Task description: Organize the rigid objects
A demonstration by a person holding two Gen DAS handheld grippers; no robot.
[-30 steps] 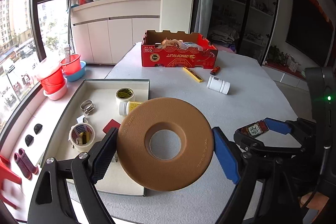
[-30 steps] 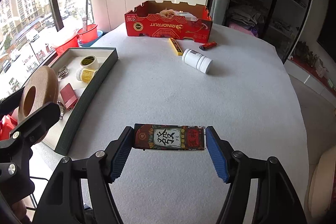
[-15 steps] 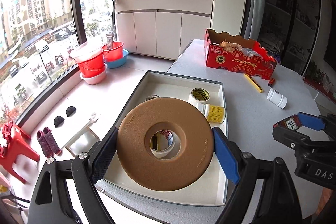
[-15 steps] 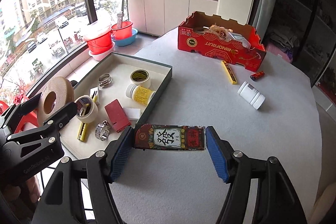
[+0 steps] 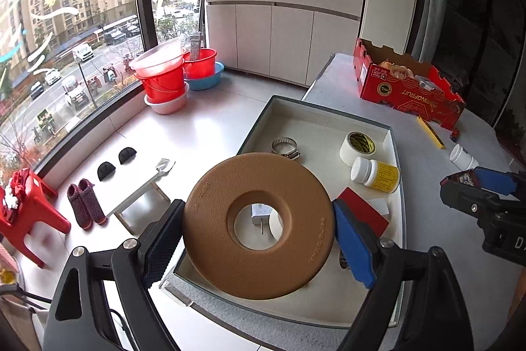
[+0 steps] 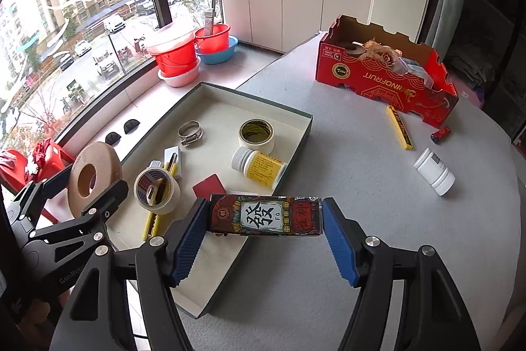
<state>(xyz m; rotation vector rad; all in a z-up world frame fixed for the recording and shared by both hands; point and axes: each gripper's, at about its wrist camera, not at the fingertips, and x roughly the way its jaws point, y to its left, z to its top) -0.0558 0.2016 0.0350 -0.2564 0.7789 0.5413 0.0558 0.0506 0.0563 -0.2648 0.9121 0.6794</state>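
Left claw clamped on brown ring, held over tray near-left corner for dropping in. Right claw clamped on printed box over tray's near-right rim, likewise for stowing.

The left gripper clamps a tan ring-shaped disc edgewise. The right gripper pinches a printed red-and-black rectangular box by its ends.

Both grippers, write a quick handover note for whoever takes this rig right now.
Left gripper: shut on the brown ring, held above the tray's near end.
Right gripper: shut on the printed box, over the tray's near right edge.
In the tray: two tape rolls, yellow bottle, clamp, red card, knife.
Left on the table: white bottle, yellow bar, battery.
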